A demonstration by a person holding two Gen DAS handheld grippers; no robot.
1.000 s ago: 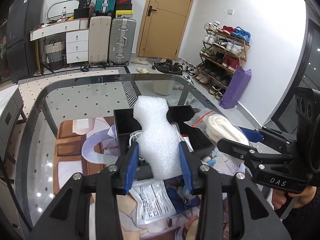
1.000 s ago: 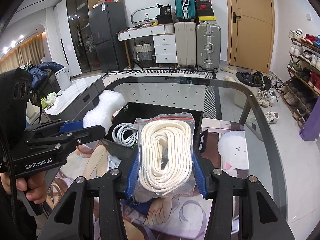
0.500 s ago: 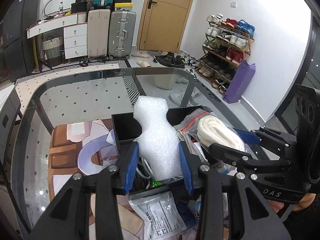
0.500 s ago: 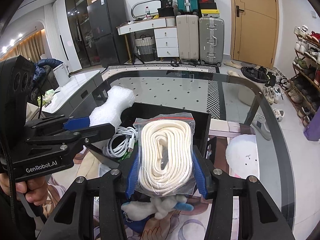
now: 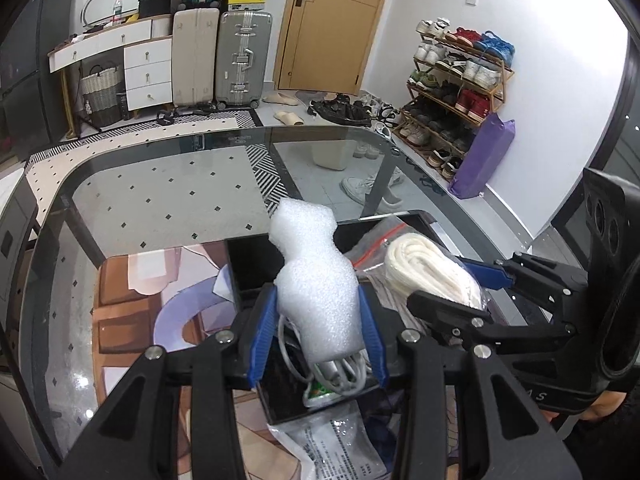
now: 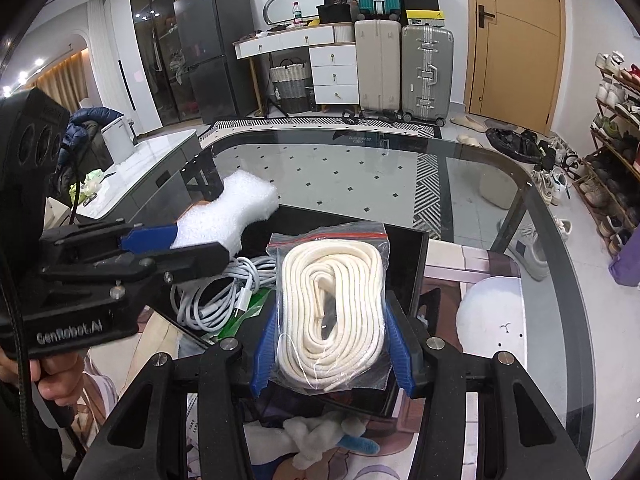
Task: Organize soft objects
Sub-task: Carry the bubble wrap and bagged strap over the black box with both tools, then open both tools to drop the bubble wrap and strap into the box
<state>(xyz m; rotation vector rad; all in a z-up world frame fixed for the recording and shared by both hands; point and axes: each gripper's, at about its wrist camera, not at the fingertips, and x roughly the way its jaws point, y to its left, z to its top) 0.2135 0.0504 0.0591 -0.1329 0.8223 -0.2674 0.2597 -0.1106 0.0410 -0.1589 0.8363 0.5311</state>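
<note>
Landmark: a black tray (image 5: 244, 264) is set on a glass worktop (image 5: 160, 184), on top of a printed mat (image 5: 132, 304).
Left gripper: the left gripper (image 5: 318, 334) is seen clamped on a white foam block (image 5: 316, 280), its blue pads pressed against the block's two sides.
Foam block: the block is held tilted over the near half of the black tray, with its notched end raised toward the tray's far wall. In the right wrist view it is seen at the tray's left edge (image 6: 228, 216).
Right gripper: the right gripper (image 6: 330, 354) is seen clamped on a clear zip bag of coiled white rope (image 6: 332, 304), the bag squeezed between its blue pads.
Rope bag: the bag is held above the right part of the black tray (image 6: 408, 264), its red-striped seal pointed at the tray's far wall.
Inside the tray: a coiled grey cable (image 6: 216, 292) and a green packet (image 6: 244, 316) are seen lying in the left part, under the foam block.
Near the tray: a printed plastic pouch (image 5: 332, 444) is laid just beside the near wall, and a small white and blue plush (image 6: 320, 436) is also seen there. A white round cushion (image 6: 492, 312) is seen to the right of the tray.
Person: a hand (image 6: 52, 380) is seen wrapped around the left gripper's handle.
</note>
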